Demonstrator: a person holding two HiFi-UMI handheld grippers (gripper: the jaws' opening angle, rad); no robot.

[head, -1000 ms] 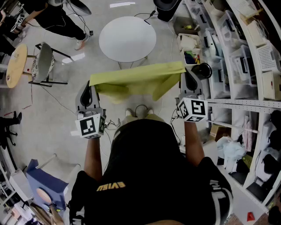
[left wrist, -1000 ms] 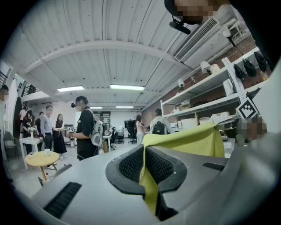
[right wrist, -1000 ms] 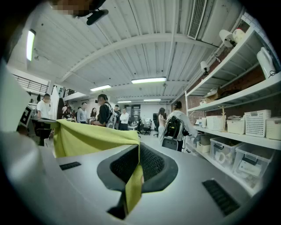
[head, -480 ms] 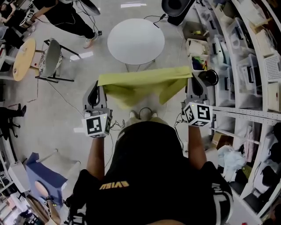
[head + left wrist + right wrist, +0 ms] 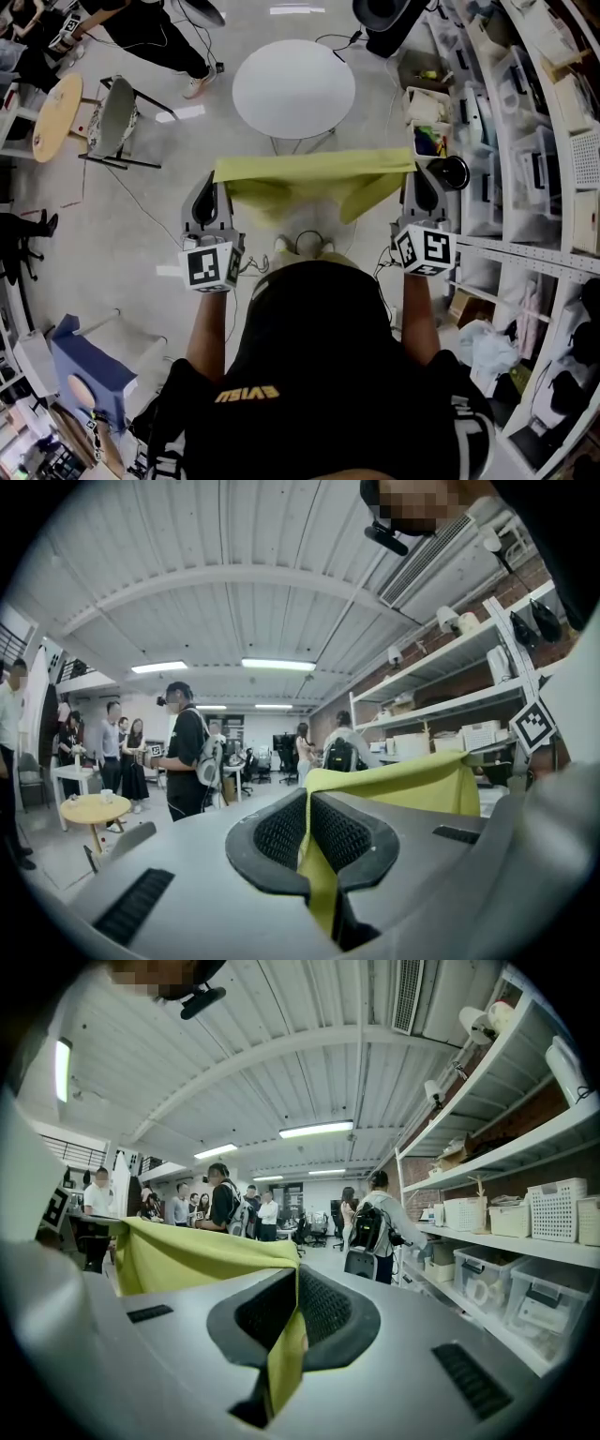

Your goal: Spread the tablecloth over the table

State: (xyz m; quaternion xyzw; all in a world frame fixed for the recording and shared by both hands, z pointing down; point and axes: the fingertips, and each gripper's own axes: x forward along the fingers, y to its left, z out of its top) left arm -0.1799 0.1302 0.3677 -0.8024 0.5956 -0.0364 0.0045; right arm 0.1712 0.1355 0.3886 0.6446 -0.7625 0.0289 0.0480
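While the person stands on the grey floor [image 5: 141, 225] with both arms held out, the yellow-green tablecloth [image 5: 314, 173] hangs in the air between the two grippers. Its top edge is drawn into a nearly straight band, and the rest sags in loose folds beneath it, above the person's shoes [image 5: 302, 244]. The left gripper [image 5: 216, 184] has its jaws clamped on the cloth's corner at 9 o'clock. In the left gripper view a thin fold of fabric runs down between the ribbed black pads [image 5: 279, 836], which press on it from both sides. The right gripper [image 5: 416, 174] has its jaws closed on the corner at 3 o'clock, and the right gripper view shows a strip of cloth pinched between them and hanging out below. A marker cube [image 5: 210, 266] sits on each gripper near the person's wrist. The round white table [image 5: 293, 86] stands at 12 o'clock from the cloth, apart from it. At 10 o'clock from the cloth are a grey chair [image 5: 111, 117] and, just beyond it, a small round wooden table [image 5: 49, 117]. Shelving [image 5: 553, 159] loaded with bins and boxes runs along the 3 o'clock side, just beside the right gripper. Other people [image 5: 141, 33] stand at 11 o'clock, near the top edge of the head view
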